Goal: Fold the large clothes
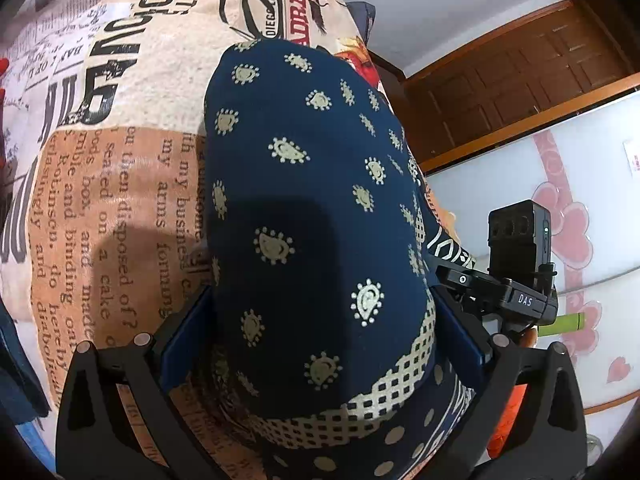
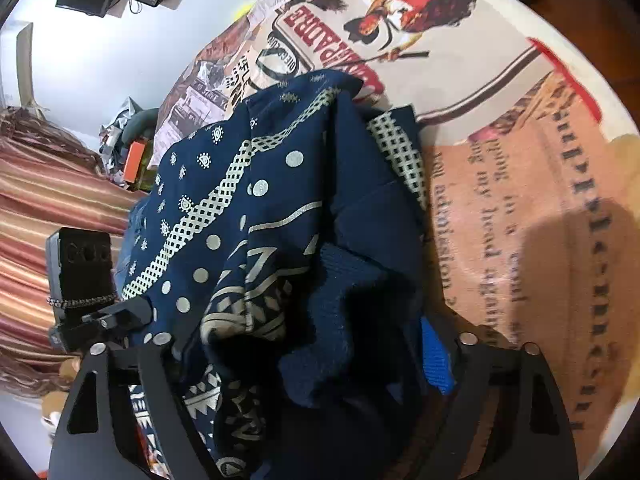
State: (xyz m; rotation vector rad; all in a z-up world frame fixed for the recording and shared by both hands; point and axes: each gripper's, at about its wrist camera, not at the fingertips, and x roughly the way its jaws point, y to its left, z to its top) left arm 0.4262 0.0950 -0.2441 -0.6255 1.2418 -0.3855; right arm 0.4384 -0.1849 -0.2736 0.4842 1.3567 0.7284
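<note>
Navy patterned garment [image 1: 320,208] lies bunched on the printed bedspread [image 1: 120,184]. Left gripper [image 1: 320,344] straddles it; grip cannot be told. Right gripper [image 2: 304,364] stands released around the cloth.

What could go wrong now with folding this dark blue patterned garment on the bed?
1. The navy garment looks bunched and creased in front of the right gripper, so a fold made now may come out uneven.
2. In the left wrist view, cloth fills the space between the left gripper fingers; closing could catch extra layers.
3. The garment lies near the bedspread edge and might slide off.
</note>
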